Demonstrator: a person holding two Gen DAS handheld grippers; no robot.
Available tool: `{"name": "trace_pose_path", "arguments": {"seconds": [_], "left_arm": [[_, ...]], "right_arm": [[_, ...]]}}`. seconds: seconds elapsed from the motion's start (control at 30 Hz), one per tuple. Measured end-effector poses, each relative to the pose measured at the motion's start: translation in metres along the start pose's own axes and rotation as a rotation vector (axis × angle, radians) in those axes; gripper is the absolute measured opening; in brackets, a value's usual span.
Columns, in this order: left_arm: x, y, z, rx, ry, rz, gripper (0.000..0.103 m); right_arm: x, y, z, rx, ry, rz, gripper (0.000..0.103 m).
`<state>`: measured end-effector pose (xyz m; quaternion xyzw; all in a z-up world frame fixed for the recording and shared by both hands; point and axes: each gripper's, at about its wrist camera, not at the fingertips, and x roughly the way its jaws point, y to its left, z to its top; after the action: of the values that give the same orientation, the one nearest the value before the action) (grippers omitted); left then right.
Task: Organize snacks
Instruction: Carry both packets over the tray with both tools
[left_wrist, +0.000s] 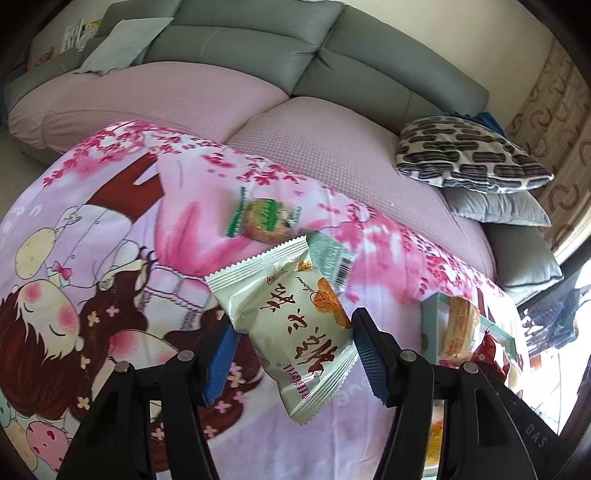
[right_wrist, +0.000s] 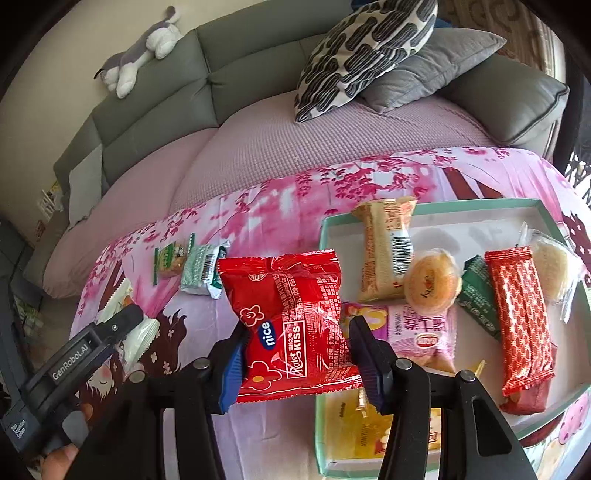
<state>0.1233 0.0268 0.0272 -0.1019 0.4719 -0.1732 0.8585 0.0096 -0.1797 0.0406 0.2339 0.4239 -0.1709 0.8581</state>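
Here the left gripper pinches a cream snack packet between its blue pads, the packet tilted and lifted clear of the pink cartoon-print cloth that covers the bench. Past the packet, toward 12 o'clock in the left wrist view, a small green-edged biscuit pack lies on the cloth, with a pale green barcoded wrapper just beside it at its 4 o'clock.

The right gripper is clamped on a red wafer packet, held above the cloth near the left rim of a mint-edged tray. Inside the tray lie a tan barcoded bar at 12 o'clock, a round yellow cake touching its lower end, a pink packet below that, a dark green stick, a long red patterned bar beside it at 3 o'clock, and a clear-wrapped pale cake at the far right. A yellow pack sits at the tray's 6 o'clock corner.

Behind the bench, a grey sofa carries a black-and-white cushion.
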Motion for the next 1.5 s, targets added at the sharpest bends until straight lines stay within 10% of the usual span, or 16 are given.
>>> {"name": "trace_pose_path", "arguments": {"seconds": [0.67, 1.5], "left_arm": [[0.006, -0.141, -0.035, 0.279, 0.072, -0.217, 0.063], [0.028, -0.229, -0.071, 0.461, 0.153, -0.266, 0.063]], "right_arm": [[-0.048, -0.15, 0.02, 0.331, -0.12, -0.151, 0.056], [-0.044, -0.185, 0.018, 0.396, -0.104, -0.159, 0.056]]}}
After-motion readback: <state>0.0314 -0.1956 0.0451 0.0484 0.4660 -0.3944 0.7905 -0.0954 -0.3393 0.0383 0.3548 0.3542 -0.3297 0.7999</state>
